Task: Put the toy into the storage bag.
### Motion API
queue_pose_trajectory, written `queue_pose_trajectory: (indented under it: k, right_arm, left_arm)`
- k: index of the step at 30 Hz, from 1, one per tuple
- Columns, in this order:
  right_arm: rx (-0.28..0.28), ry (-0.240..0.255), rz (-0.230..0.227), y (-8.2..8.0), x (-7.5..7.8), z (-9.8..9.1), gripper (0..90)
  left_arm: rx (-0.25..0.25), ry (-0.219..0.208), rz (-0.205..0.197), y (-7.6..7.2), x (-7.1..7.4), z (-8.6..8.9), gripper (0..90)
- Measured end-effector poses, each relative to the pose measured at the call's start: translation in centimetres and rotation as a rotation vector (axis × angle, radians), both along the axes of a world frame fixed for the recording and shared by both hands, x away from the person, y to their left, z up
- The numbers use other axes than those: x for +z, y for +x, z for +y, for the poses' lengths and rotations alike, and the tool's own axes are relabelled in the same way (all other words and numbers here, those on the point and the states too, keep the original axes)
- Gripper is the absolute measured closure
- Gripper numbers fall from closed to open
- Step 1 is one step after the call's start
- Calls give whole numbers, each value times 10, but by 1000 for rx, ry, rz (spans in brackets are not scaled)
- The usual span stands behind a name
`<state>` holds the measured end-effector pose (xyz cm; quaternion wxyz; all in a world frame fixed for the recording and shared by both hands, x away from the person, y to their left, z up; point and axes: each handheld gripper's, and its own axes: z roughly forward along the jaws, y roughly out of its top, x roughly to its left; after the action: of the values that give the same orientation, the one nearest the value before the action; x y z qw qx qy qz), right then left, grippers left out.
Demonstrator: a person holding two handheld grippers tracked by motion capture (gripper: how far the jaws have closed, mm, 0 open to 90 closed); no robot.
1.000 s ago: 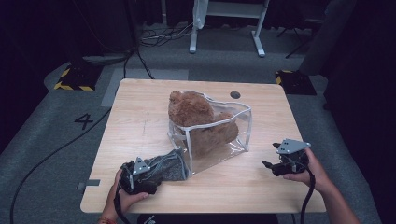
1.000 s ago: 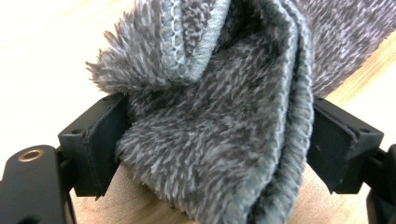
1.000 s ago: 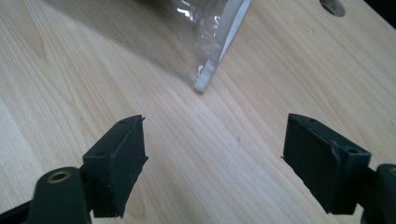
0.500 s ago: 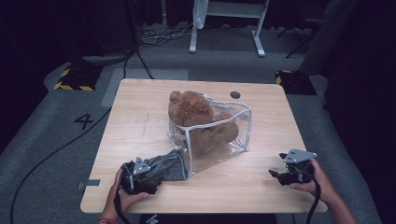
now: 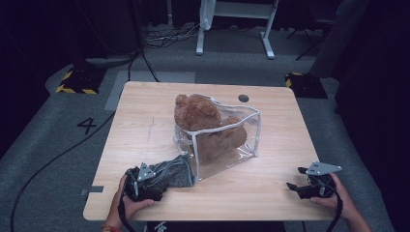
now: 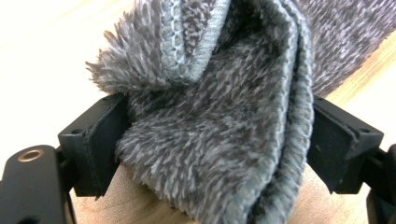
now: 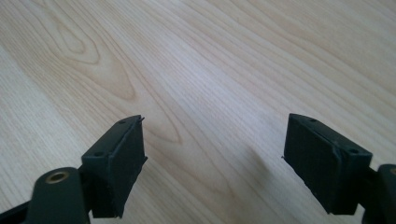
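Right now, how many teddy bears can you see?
1. The brown teddy bear sits inside the clear bag in the middle of the table, its head sticking out the top. Another could hide behind it, but none shows.

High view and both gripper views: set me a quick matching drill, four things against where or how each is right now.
Things:
1. grey towel
2. brown teddy bear
3. right gripper
4. clear bag

States:
A. open above bare wood
B. standing mid-table, top unzipped
C. pinched by the left gripper
D. partly inside the bag, head sticking out

Pairs: 1-C, 2-D, 3-A, 4-B
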<state>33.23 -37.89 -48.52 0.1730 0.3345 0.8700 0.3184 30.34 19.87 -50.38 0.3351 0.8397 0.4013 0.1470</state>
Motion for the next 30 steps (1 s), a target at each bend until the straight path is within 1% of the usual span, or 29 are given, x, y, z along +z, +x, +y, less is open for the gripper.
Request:
queue_pose_trajectory:
  k: [4,7,9,10,15,30]
  right_arm:
    - [-32,10,7,-2,-8,-8,198]
    - [-58,67,14,-4,-12,-13,192]
    - [-74,97,10,-4,-16,-15,166]
    - [-78,119,-4,-5,-18,-17,162]
    - [-90,122,-8,-7,-19,-18,157]
    - [-96,120,-7,-7,-19,-18,156]
  left_arm:
    - [-1,1,-1,0,0,0,151]
    - [-1,1,0,0,0,0,151]
    - [0,1,-1,0,0,0,151]
    - [0,1,0,0,0,0,151]
    - [1,0,1,0,0,0,151]
    - [2,-1,0,0,0,0,151]
